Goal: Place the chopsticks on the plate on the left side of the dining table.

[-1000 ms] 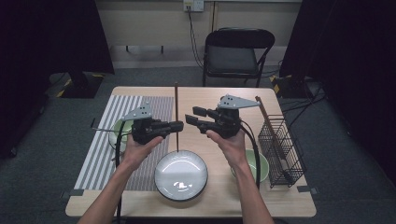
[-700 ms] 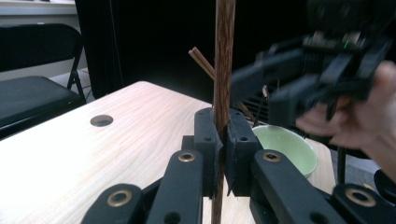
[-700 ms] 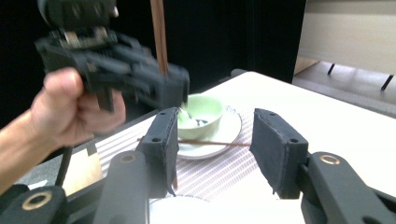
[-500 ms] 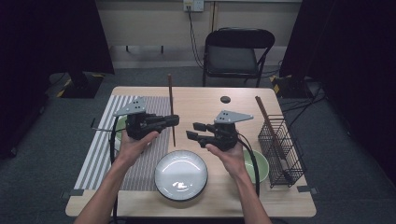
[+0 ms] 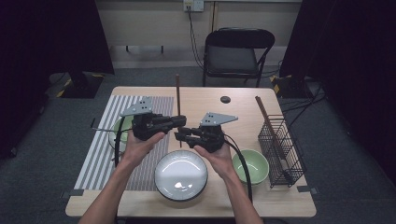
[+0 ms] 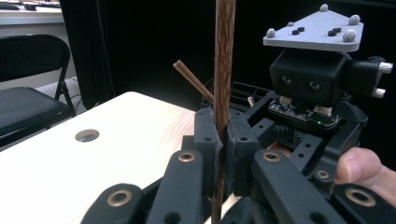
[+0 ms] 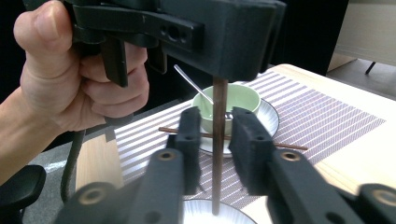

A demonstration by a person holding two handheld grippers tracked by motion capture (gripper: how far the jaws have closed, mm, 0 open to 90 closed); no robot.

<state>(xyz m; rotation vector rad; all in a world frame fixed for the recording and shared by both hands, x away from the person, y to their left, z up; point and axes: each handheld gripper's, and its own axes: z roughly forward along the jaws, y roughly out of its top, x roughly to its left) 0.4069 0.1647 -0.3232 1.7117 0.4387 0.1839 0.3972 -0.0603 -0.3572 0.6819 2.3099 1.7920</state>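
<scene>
A brown chopstick stands upright over the table's middle, with my left gripper shut on it. In the left gripper view the pads pinch the chopstick from both sides. My right gripper sits just below, facing left. Its jaws have just been closing around the stick's lower part. In the right gripper view the chopstick hangs between the right gripper's pads with a thin gap on each side, its tip over the white plate.
A white plate lies at the front centre, a green bowl to its right. A wire rack holding chopsticks stands at the right edge. On the striped placemat are a bowl with a spoon and a loose chopstick.
My right gripper has come down and to the left, under the left gripper, and its jaws now flank the upright chopstick and stand narrower. The left gripper has stayed nearly in place.
</scene>
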